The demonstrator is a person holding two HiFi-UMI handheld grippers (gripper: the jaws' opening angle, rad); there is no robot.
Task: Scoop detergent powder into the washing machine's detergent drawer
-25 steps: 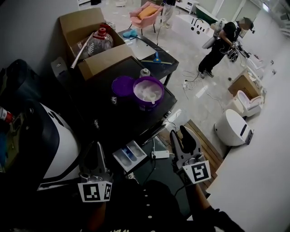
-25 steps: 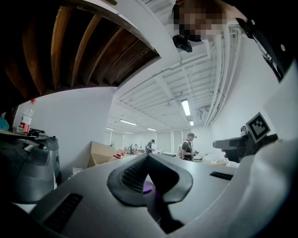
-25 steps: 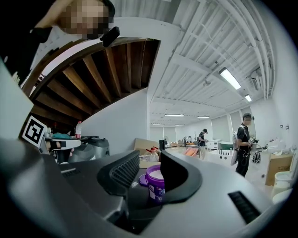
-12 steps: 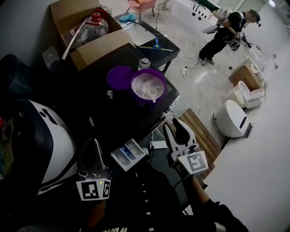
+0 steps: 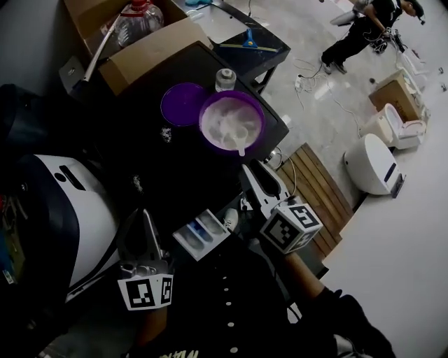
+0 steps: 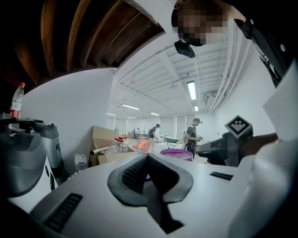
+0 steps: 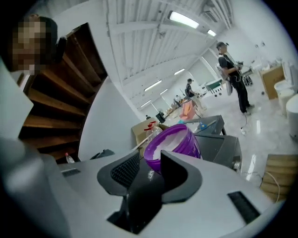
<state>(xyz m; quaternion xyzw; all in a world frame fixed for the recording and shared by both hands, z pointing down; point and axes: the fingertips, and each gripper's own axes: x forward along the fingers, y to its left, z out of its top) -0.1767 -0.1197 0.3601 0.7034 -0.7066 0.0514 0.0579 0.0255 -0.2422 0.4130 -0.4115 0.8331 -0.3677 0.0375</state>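
A purple tub (image 5: 232,122) of white detergent powder stands on a black table, with a pale scoop (image 5: 240,145) lying in the powder and its purple lid (image 5: 182,103) beside it. The white detergent drawer (image 5: 201,234) sticks out of the washing machine (image 5: 77,217) at the lower left. My right gripper (image 5: 256,173) is open and empty, just below the tub and pointing at it; the tub (image 7: 174,139) shows between its jaws (image 7: 156,160). My left gripper (image 5: 143,222) sits left of the drawer, jaws together, holding nothing (image 6: 148,158). The tub (image 6: 177,153) lies beyond it.
An open cardboard box (image 5: 150,52) holding a plastic bottle (image 5: 136,17) stands behind the tub, and a small bottle (image 5: 225,78) beside it. A wooden pallet (image 5: 315,189) and a white toilet (image 5: 374,164) are on the floor to the right. A person (image 5: 367,28) stands far off.
My right gripper has moved up and left toward the tub and rolled, its marker cube now showing two faces. The left gripper has shifted slightly; the view has tilted closer over the table.
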